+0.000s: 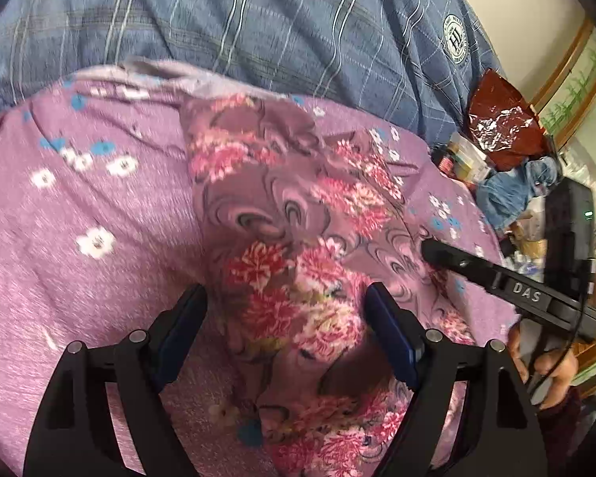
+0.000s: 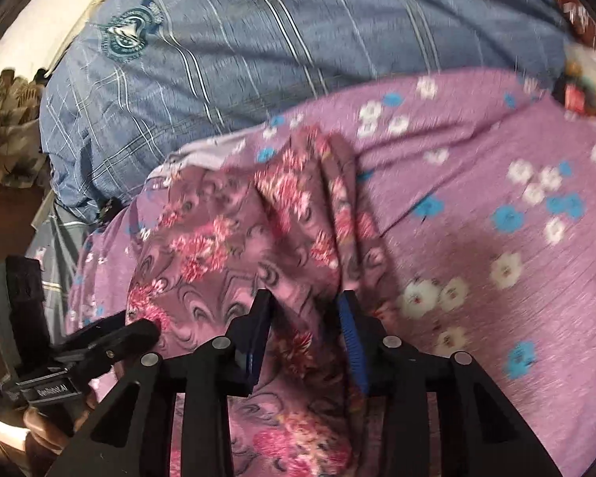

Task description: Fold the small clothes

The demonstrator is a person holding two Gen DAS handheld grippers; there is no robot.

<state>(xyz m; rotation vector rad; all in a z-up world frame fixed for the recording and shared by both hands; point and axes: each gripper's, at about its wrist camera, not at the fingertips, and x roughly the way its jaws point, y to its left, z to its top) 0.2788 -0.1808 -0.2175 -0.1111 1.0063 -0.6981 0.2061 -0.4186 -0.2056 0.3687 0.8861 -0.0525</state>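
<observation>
A small mauve garment with pink and red flowers [image 1: 294,238] lies rumpled on a purple floral sheet [image 1: 79,206]. My left gripper [image 1: 286,302] is open, its jaws standing wide on either side of the garment's near part. In the right wrist view the same garment [image 2: 218,238] is bunched into a raised fold that runs between my right gripper's [image 2: 306,306] jaws. Those jaws stand partly closed with cloth between them; whether they pinch it is unclear. The right gripper's fingers [image 1: 449,256] also show at the right of the left wrist view.
A blue plaid quilt [image 1: 258,20] lies beyond the purple sheet [image 2: 496,198]. A red foil bag [image 1: 500,119], small boxes and blue cloth [image 1: 512,190] clutter the right side. The left gripper's body [image 2: 99,346] shows at the lower left of the right wrist view.
</observation>
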